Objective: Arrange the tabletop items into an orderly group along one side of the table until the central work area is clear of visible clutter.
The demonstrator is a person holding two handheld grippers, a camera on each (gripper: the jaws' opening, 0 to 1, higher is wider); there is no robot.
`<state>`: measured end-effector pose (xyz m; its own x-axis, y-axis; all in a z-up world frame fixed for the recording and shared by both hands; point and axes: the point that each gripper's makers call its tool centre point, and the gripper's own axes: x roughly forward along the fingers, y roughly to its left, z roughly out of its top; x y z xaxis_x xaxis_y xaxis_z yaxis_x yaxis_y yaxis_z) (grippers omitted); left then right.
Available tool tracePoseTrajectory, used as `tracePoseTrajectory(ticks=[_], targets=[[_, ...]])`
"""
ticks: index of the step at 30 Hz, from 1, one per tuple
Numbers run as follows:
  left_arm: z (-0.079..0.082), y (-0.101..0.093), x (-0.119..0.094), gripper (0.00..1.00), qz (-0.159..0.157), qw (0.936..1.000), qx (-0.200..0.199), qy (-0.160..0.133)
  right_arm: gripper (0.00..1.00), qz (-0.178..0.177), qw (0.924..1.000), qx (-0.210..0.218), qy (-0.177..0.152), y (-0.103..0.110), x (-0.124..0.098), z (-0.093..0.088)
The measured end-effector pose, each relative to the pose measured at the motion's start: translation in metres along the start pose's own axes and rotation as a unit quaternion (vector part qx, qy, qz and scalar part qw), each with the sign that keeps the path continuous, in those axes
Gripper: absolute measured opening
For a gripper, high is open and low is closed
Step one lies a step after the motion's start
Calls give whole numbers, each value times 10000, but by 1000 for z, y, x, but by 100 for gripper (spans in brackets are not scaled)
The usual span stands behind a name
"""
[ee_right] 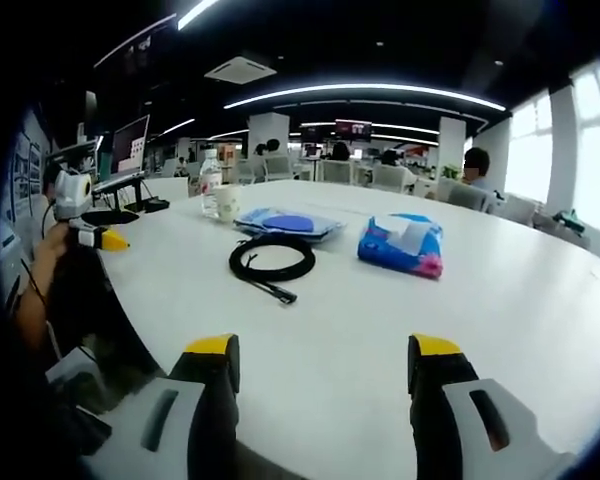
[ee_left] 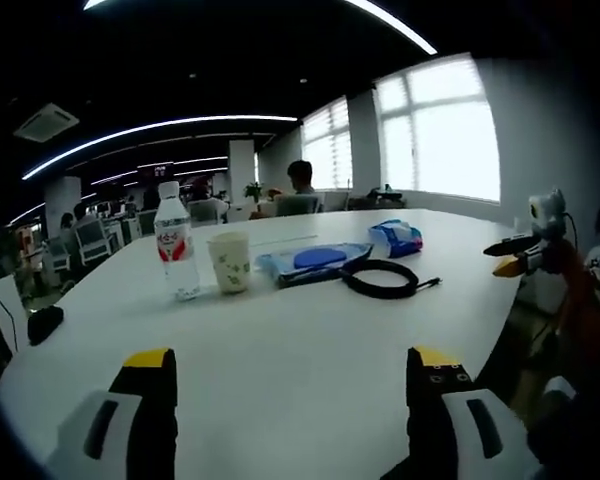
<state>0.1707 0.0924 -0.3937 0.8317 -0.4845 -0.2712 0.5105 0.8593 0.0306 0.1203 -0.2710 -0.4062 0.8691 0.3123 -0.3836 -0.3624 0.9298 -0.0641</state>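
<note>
On the big white bench everything sits in a loose row toward the far edge, with the near part bare under both cameras. Biggest thing is the flat blue pack, lying about mid-row; in the right gripper view it's the blue pack just behind the cable. Next, the water bottle with a red label stands upright at one end of the row, and the paper cup stands just beside it, between the bottle and the flat pack, apart from both. From the other side the bottle and cup overlap, so can't tell any gap there. The black coiled cable lies on the near side of the flat pack, its plug end trailing off toward the bench edge; same coil in the right gripper view. The blue tissue pack with a pink edge lies at the window end of the row, well clear of the cable. A small black object sits near the bench edge out past the bottle; too dark to say what it is.

Left hand-held gripper is spread wide, nothing between its jaws, hovering over bare bench. Right hand-held gripper is likewise spread and holding nothing.
</note>
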Motion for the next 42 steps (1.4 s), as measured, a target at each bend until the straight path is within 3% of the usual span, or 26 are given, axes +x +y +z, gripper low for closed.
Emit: tracePoseTrajectory(ticks=[4,15,27,34,42], targets=[[3,-3,-1,98,-110,9998,-115,-118,66,-70,9999,-46,59,-2,0,-3],[0,-4,-2,100,-130,9998,-132,-69,65,-93,9999,-18,137,-1,0,-9],[2,-11,-3,100,-241,9996,-146,-9,65,12,9999,-106,29,6,6,-1],[10,-16,-7,100,-363,9990,-134,-222,64,79,9998,-197,50,15,7,3],[9,-19,-8,100,-361,9991,36,-210,65,80,9997,-216,-40,20,3,11]])
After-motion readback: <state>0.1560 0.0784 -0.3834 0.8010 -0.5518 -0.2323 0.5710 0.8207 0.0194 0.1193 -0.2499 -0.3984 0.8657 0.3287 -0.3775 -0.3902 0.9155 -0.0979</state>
